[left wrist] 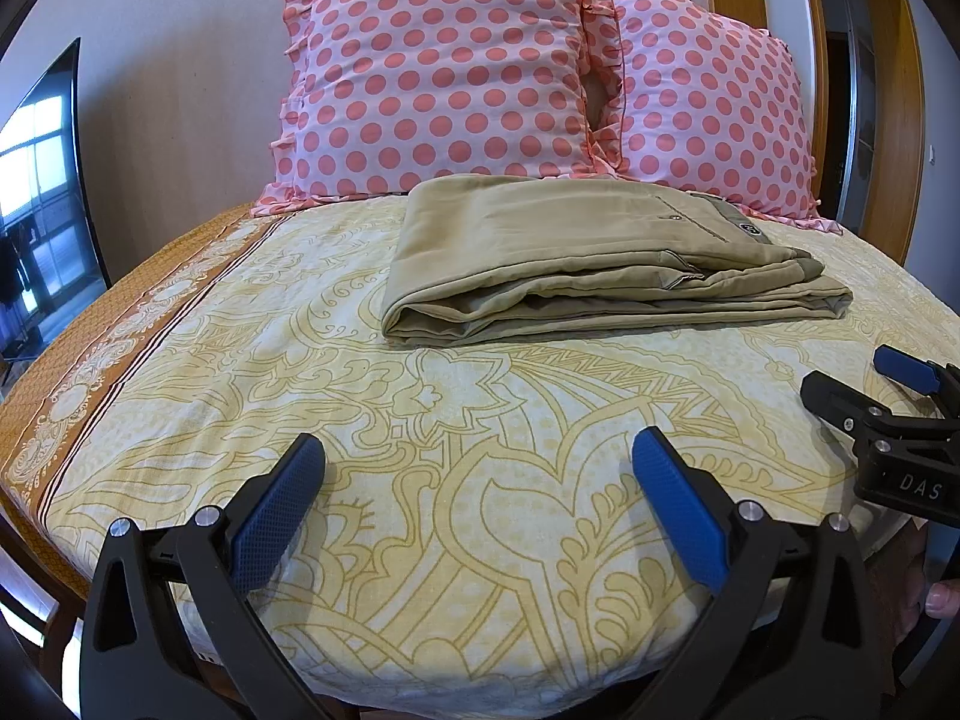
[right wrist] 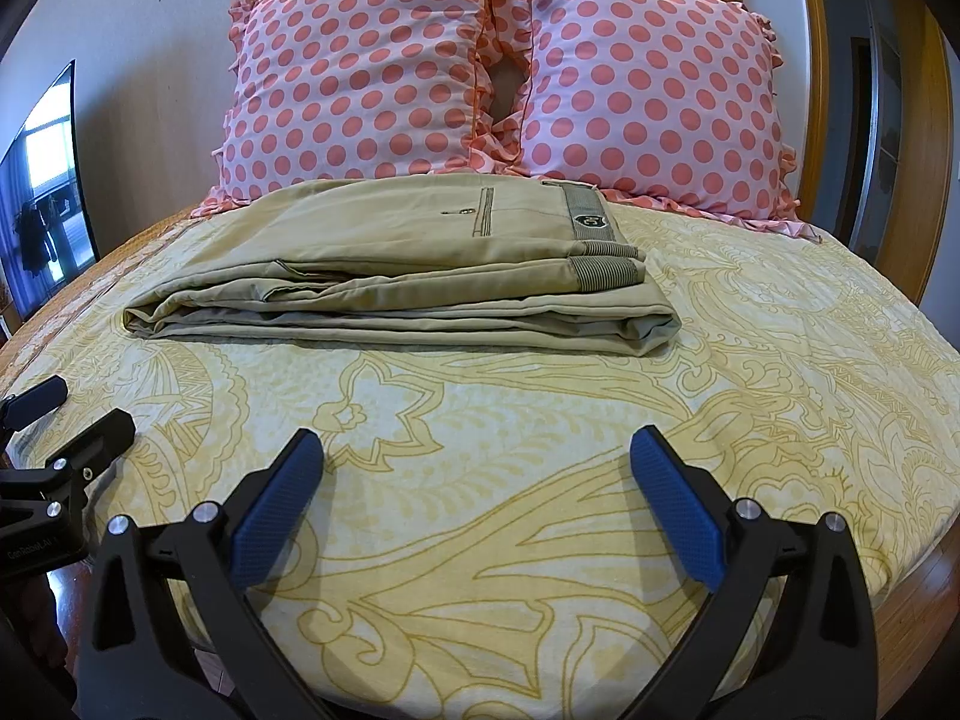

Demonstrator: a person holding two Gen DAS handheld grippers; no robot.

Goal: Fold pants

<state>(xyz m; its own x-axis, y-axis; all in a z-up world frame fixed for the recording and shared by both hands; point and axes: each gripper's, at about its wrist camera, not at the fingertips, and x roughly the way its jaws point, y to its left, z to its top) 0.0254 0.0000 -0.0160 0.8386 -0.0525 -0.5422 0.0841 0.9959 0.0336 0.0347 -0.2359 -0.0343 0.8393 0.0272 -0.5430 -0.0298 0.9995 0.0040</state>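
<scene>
Right wrist view: folded pants (right wrist: pixel 396 276) lie crosswise, waistband seemingly rightward; both jaws wide, empty.

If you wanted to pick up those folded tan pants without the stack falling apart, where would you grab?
Probably the rounded folded end of the pants, at the left. There every layer joins in one thick roll, so one pinch could catch them all. Come in low from the left, one finger sliding between cloth and bedsheet. The near edge shows loose separate layers, and the waistband end is stepped.
</scene>
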